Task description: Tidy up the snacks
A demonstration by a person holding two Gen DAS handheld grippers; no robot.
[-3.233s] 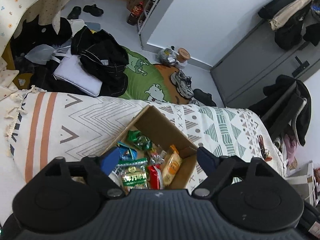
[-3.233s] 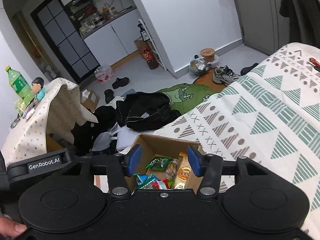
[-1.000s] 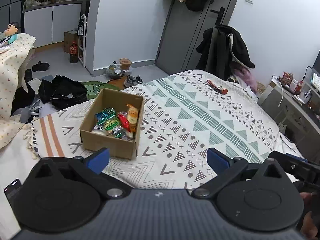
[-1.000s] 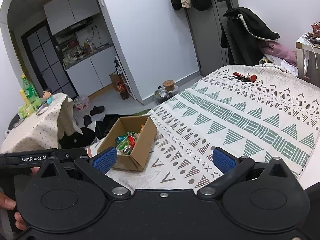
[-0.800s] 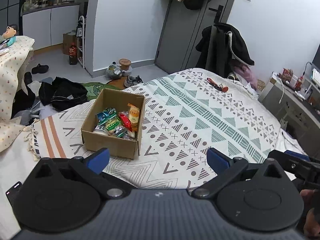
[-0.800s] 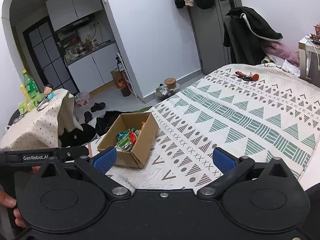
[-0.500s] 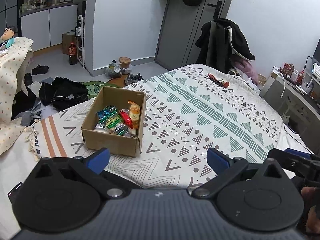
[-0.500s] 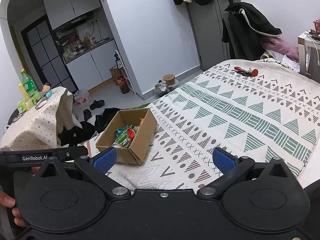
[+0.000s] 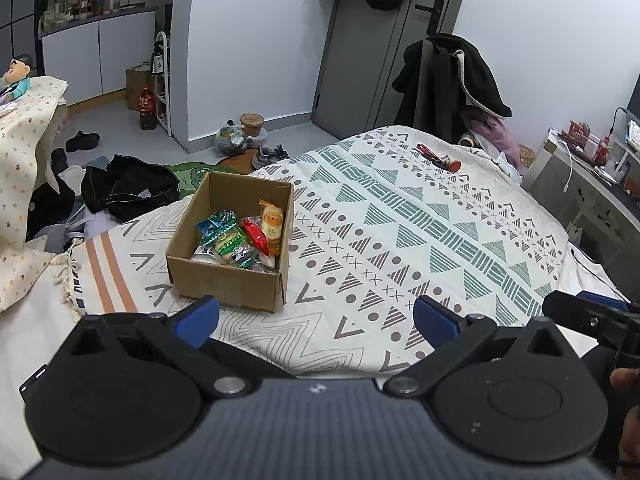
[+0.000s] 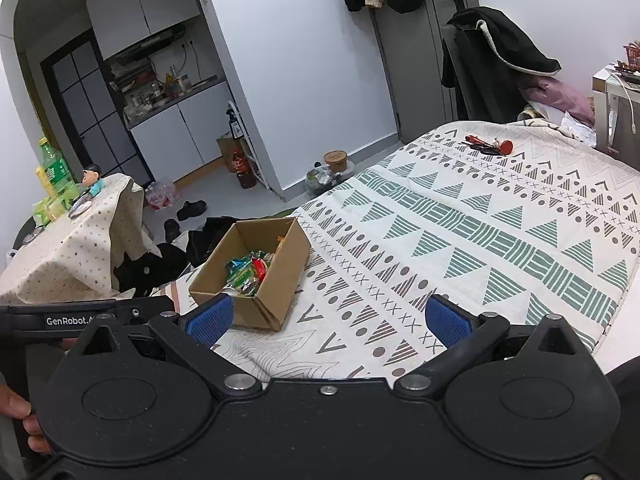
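Standing back from the bed (image 9: 420, 216), both tongs are held clear of the work, and neither carries anything. The left tongs (image 9: 316, 320) are spread wide, with the blue pads far apart and nothing between them. The right tongs (image 10: 328, 318) are likewise spread wide and empty.

Location of the task items: the snacks (image 9: 236, 240) lie together inside an open cardboard box (image 9: 224, 280), which rests on the patterned bedspread near the foot corner of the bed. The packets visible include a green-and-blue wrapper, a red wrapper and an orange packet (image 9: 271, 224) leaning against the right-hand wall of the box. No snack lies loose on the bedspread. A small red-and-black object (image 9: 438, 158) lies well apart, near the far side of the bed; what it is cannot be told.

Step in hand: judged from this layout, collection appears complete, or the retreat marks a pause between steps. The box is full on one side and untouched by either tool.

Next move, if any remains:
1. Bring one of the tongs forward over the box opening.
2. Descend on a single packet, closing on its edge rather than its flat face.
3. Keep the other tool against the box wall, since the soft bedding may let the box shift.
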